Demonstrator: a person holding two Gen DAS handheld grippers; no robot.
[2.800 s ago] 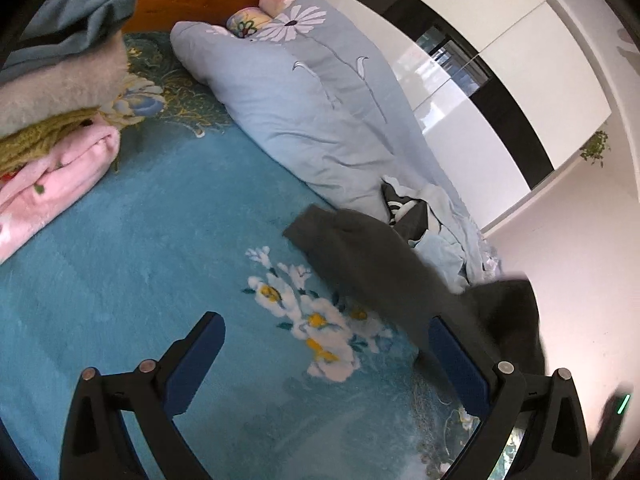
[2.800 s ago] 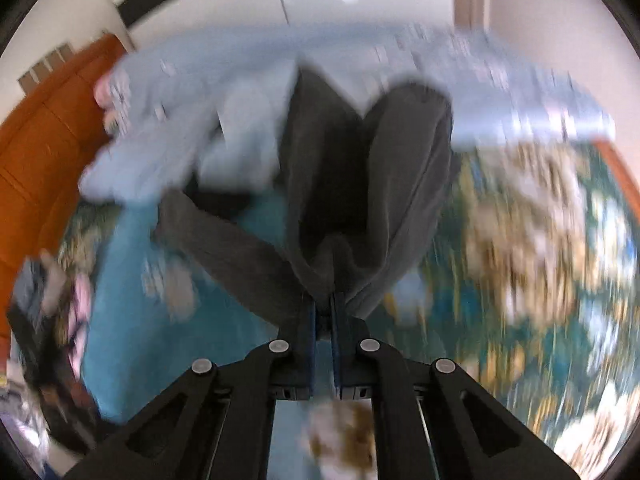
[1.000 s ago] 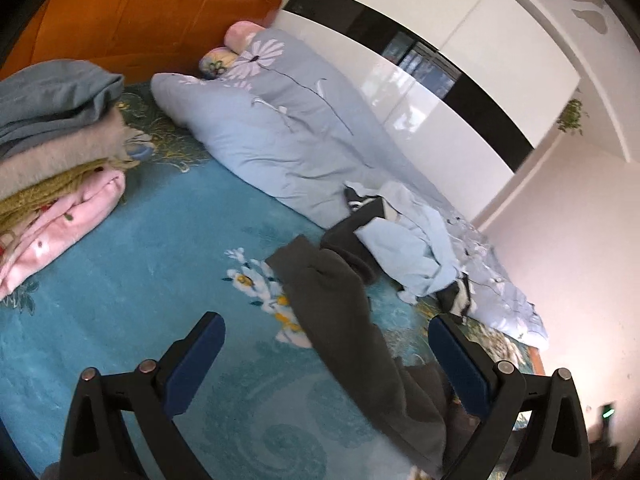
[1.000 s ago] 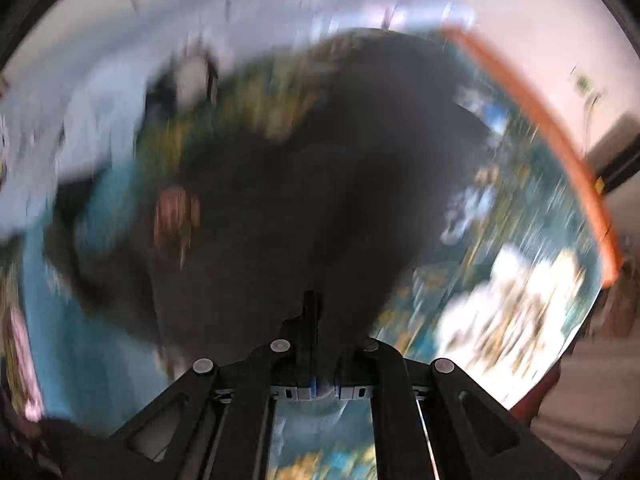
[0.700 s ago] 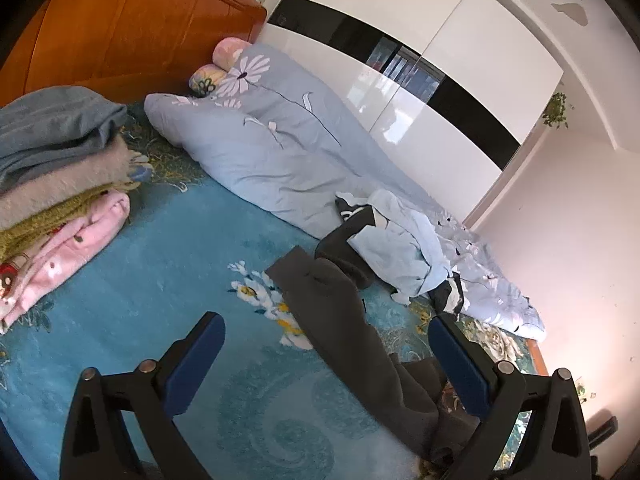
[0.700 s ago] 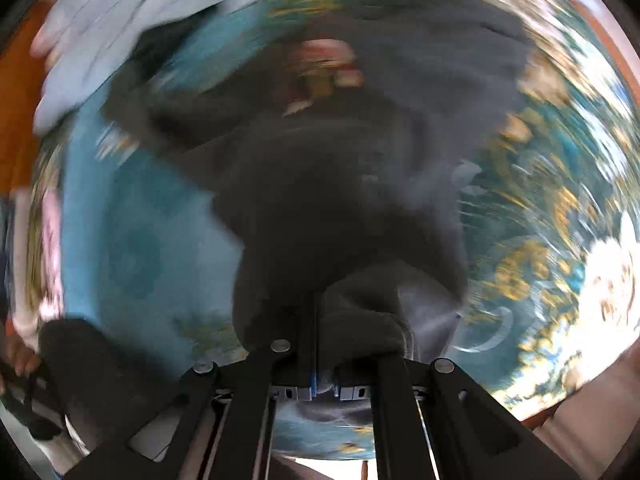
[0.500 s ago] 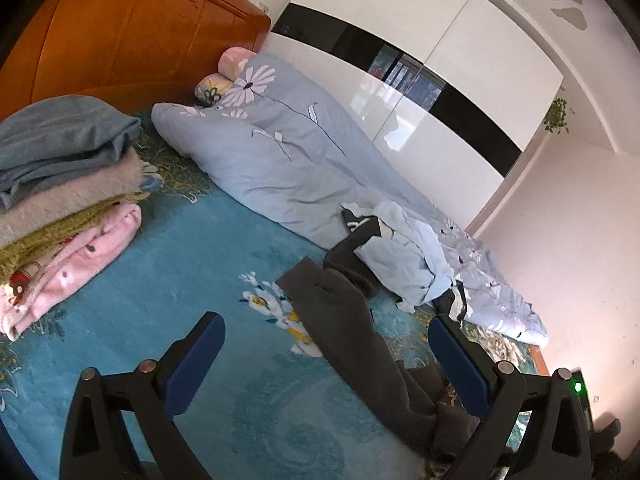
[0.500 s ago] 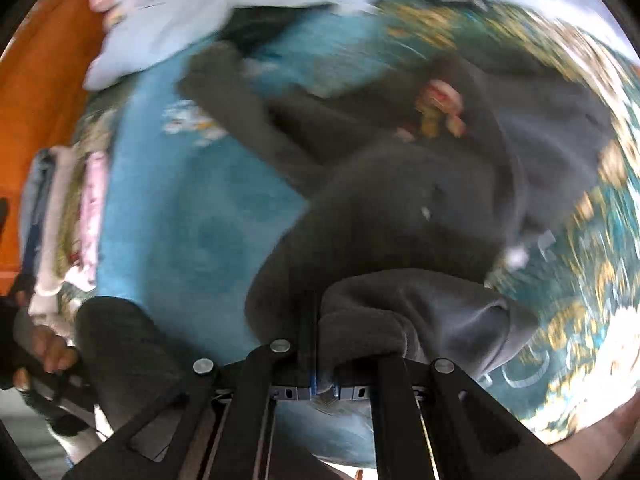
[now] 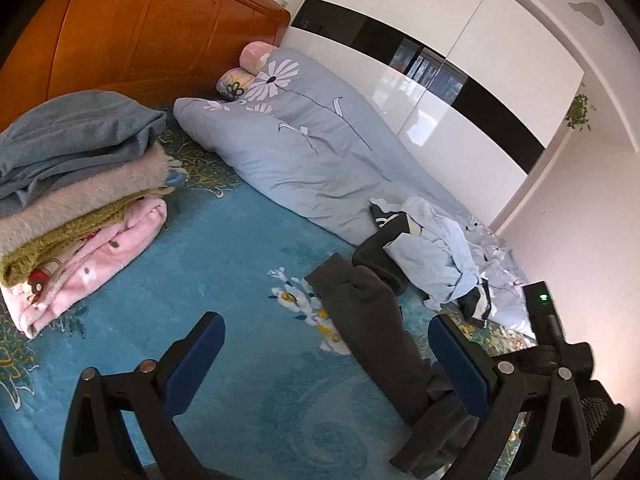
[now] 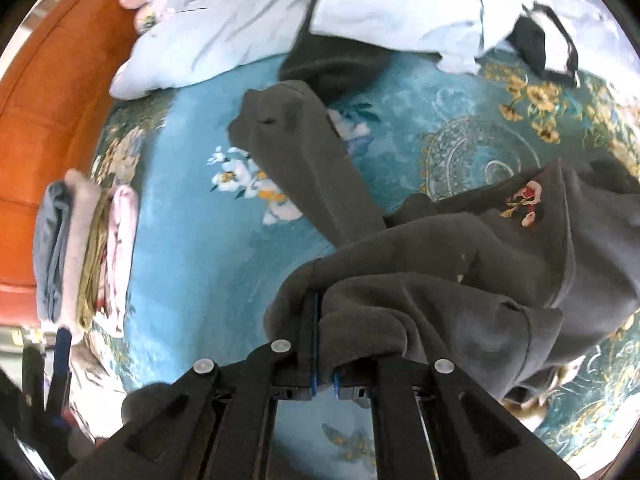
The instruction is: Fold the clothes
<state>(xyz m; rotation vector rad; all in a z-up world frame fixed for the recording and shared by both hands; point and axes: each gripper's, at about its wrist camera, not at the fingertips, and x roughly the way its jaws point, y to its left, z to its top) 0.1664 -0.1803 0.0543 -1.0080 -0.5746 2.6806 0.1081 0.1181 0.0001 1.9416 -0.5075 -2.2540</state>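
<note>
Right wrist view: right gripper (image 10: 323,344) is pinched onto a thick fold of the dark grey garment (image 10: 460,264), fabric bunched over its fingers. Rest of the garment trails across the teal floral bed cover (image 10: 192,240); 1 long part, sleeve or leg (can't tell), stretches toward the light blue duvet (image 10: 224,40), and a small red/gold motif (image 10: 524,202) shows on the body. Left wrist view: left gripper (image 9: 326,364) is spread wide w/ nothing between its fingers, hovering over the bed near that same long part (image 9: 360,320).

A stack of 4 folded items (image 9: 76,200) sits well apart by the headboard (image 9: 132,40); a loose heap of pale blue & black clothes (image 9: 432,256) lies against the duvet.

Judgement: the garment is crumpled, not flat, so the step is spreading it out. To do it well, keep the right pinch firm, bring the left gripper onto an opposite edge or corner, then pull both apart low over the bed so wrinkles drop out before any crease. Avoid dragging the loose heap along.
</note>
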